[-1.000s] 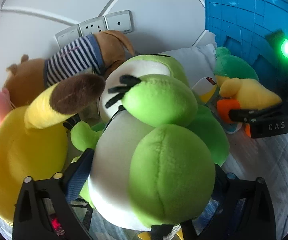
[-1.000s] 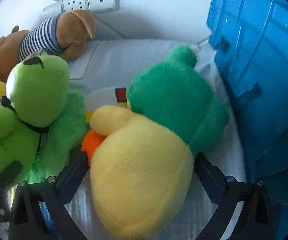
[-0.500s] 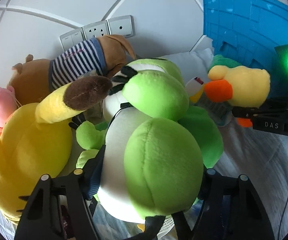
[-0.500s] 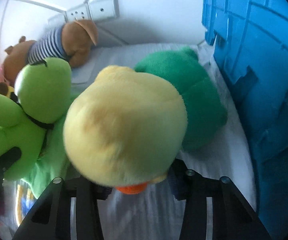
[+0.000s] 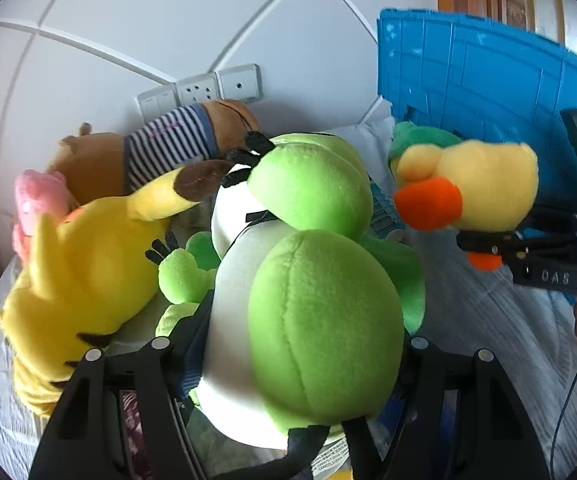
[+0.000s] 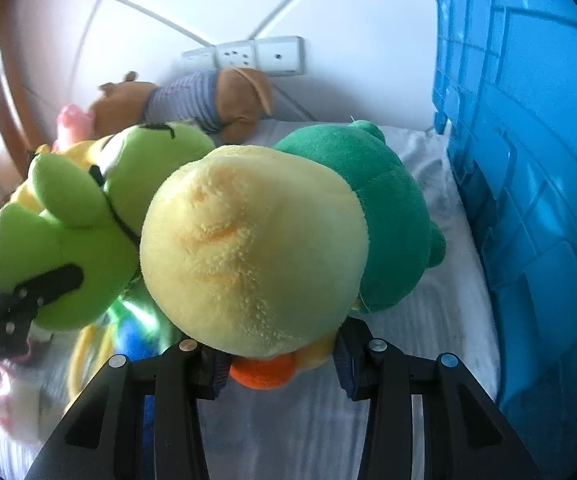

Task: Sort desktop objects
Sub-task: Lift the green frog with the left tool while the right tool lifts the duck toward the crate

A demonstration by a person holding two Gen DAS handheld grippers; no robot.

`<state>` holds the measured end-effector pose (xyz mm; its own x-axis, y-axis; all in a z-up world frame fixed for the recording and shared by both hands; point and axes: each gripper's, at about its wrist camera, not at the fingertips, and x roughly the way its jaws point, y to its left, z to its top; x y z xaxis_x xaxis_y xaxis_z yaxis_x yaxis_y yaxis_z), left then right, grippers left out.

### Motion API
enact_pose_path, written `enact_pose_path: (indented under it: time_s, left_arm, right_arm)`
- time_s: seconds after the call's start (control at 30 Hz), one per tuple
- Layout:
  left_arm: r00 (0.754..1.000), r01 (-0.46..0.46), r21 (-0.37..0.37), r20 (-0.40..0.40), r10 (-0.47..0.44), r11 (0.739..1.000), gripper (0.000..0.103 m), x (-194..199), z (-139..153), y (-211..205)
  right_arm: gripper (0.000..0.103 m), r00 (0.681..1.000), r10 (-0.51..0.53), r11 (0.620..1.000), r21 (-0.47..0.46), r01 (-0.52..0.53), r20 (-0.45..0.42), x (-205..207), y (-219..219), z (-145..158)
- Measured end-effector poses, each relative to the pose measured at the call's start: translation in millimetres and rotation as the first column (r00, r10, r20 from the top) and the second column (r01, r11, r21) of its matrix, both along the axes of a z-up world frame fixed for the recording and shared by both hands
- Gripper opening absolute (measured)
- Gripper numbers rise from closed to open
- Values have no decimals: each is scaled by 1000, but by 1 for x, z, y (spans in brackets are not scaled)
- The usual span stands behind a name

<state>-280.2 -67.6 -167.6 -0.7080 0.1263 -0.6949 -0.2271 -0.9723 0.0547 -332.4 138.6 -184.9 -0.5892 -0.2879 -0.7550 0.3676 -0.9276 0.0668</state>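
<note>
Left wrist view. Step in hand, as judged: both toys are gripped and carried toward the blue crate (image 5: 484,76). The left gripper (image 5: 300,344) is pinching the light-green frog toy (image 5: 320,320), which fills the frame centre between the two fingers. The crate stands at 1 o'clock, well apart from the frog. At 3 o'clock the right gripper (image 5: 500,240) holds the yellow duck toy (image 5: 484,184) in front of the crate wall. A yellow mouse toy (image 5: 84,256) lies at 9 o'clock, a striped-shirt dog toy (image 5: 168,148) at 11 o'clock.

Right wrist view. The right gripper (image 6: 280,356) is pressed onto the duck (image 6: 252,252) near its orange foot; the duck's green hood (image 6: 384,216) points toward 1 o'clock. The crate (image 6: 528,160) rises at 3 o'clock, near the duck but not touching. Next move, as judged: lift each toy above the crate rim before release. The rim height is not fully shown.
</note>
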Motion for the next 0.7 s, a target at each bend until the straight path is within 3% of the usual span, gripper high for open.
enact_pose_path:
  time_s: [0.17,0.53,0.63,0.7]
  left_arm:
    - [999,-20,-12,-47,20,1000,67,28,31,-7]
    - [981,-28,-20,-192,24,999,67,82,109,-11]
    - [975,-7,-25,-222,1,1000,59,91,129,-7]
    - [977,6,-34,-215,-14,999,43,91,138,-4]
  right_arm:
    - [41,999,37,999,-38,-38,-28,27,0,27]
    - [41,980,56,990,-119,-80,-191,83,1,134]
    - [41,971,53,988,-132,-86,-234,99,3,158]
    - [41,964,48,987,-134,-85,-260,108,5,172]
